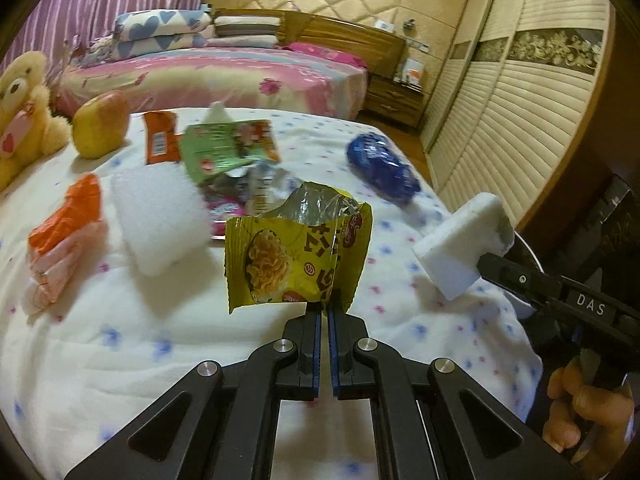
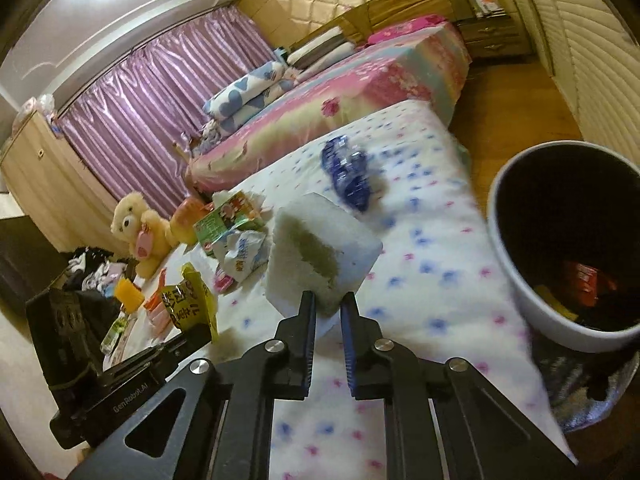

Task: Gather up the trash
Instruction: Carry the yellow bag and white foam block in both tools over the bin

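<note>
Left tool [image 1: 323,307], jaws pressed together on the lower corner of a torn yellow foil noodle wrapper [image 1: 296,256], which stands lifted clear of the white quilt with small blue and pink flowers [image 1: 120,344] that covers the near bed. Right tool [image 2: 328,304], jaws closed on one end of a white foam block [image 2: 320,248] and holding it above the same quilt; in the left wrist view this block [image 1: 460,240] appears at right, gripped by the black fingers of the right tool, with the person's hand [image 1: 588,408] on the handle below. Round grey waste bin [image 2: 560,248] with a dark interior, beside the bed at the right of the right wrist view, a red wrapper [image 2: 584,280] and other scraps lying at its bottom. Remaining litter on the quilt: a second white foam block [image 1: 160,216], an orange-and-white packet [image 1: 64,236], an orange wrapper [image 1: 160,136], a green printed carton [image 1: 224,144], crumpled silver foil [image 1: 264,184] and a blue crinkled plastic wrapper [image 1: 380,168], the last lying apart toward the far right edge. A yellow fruit [image 1: 100,124] and a cream teddy bear [image 1: 24,112] sit at the far left of the quilt.
</note>
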The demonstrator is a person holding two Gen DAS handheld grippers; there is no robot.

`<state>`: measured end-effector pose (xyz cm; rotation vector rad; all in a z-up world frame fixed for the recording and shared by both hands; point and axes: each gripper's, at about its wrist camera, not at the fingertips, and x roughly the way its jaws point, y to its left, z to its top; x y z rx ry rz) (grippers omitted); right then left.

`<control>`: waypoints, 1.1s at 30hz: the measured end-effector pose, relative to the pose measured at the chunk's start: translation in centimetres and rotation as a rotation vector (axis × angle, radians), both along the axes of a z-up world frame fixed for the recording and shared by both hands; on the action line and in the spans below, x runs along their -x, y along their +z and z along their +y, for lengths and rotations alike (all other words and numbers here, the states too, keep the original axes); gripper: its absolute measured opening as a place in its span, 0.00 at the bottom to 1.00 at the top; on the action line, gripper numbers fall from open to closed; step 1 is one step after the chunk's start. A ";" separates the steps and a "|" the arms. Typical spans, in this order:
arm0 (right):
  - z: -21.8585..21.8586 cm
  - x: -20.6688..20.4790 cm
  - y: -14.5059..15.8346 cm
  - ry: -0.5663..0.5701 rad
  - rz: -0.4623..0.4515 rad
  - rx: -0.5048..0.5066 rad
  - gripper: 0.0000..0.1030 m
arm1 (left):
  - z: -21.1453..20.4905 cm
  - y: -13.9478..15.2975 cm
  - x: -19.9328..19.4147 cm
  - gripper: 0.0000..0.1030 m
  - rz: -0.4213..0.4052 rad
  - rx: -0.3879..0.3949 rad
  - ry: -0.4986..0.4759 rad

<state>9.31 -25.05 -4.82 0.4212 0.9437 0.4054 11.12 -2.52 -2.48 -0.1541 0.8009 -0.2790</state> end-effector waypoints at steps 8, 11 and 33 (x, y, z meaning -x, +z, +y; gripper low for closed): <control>-3.6 1.0 0.7 -0.087 -0.019 -0.002 0.10 | -3.5 0.0 -0.3 0.02 -0.004 -0.004 -0.074; -4.7 1.2 0.9 -0.114 -0.024 0.004 0.10 | -4.7 0.0 -0.6 0.02 -0.006 -0.001 -0.099; -12.1 2.9 1.3 -0.286 -0.034 0.061 0.10 | -12.9 -1.1 -3.9 0.02 0.003 -0.025 -0.264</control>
